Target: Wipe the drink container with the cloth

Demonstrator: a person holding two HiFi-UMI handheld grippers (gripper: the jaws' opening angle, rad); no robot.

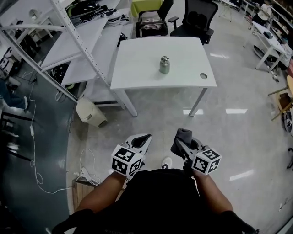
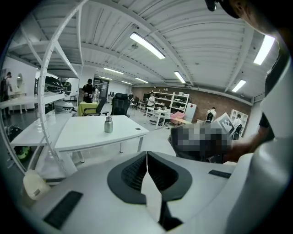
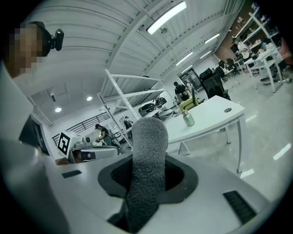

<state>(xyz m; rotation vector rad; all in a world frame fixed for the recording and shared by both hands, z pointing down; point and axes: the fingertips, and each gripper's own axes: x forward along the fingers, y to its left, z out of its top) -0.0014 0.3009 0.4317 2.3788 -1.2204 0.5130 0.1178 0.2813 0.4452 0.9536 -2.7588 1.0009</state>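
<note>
Head view, steeply down: the person stands on the bare floor, well short of the worktop. The left hand-held gripper (image 1: 145, 139) is low in front of the body, jaws pressed together on nothing. The left gripper view confirms it, with the pads meeting in a thin seam and no object between. The right hand-held gripper (image 1: 182, 142) is beside it, pinching the cloth (image 1: 185, 134), a grey fuzzy roll that sticks up past the jaw tips in the right gripper view. Neither tool is near the target.

Farther out is a white worktop (image 1: 137, 64). About mid-surface stands the drink container (image 1: 164, 65), a small metal flask, upright and capped. The surface's only other feature is a cable hole (image 1: 203, 76) near its right corner.

Step in hand, as judged: the approach. To do it well, come in square to the worktop's near edge and keep the cloth's free end forward. Spread the left jaws before arrival so they can steady the flask by its body, since a one-handed wipe would likely slide or tip it.

Count:
- Hand-held grippers: two
- Cloth: one
- Drink container: one
- Worktop carrying it: one
- Chairs beyond it: two, a black office chair (image 1: 194, 20) and a yellow-backed chair (image 1: 149, 9)
</note>
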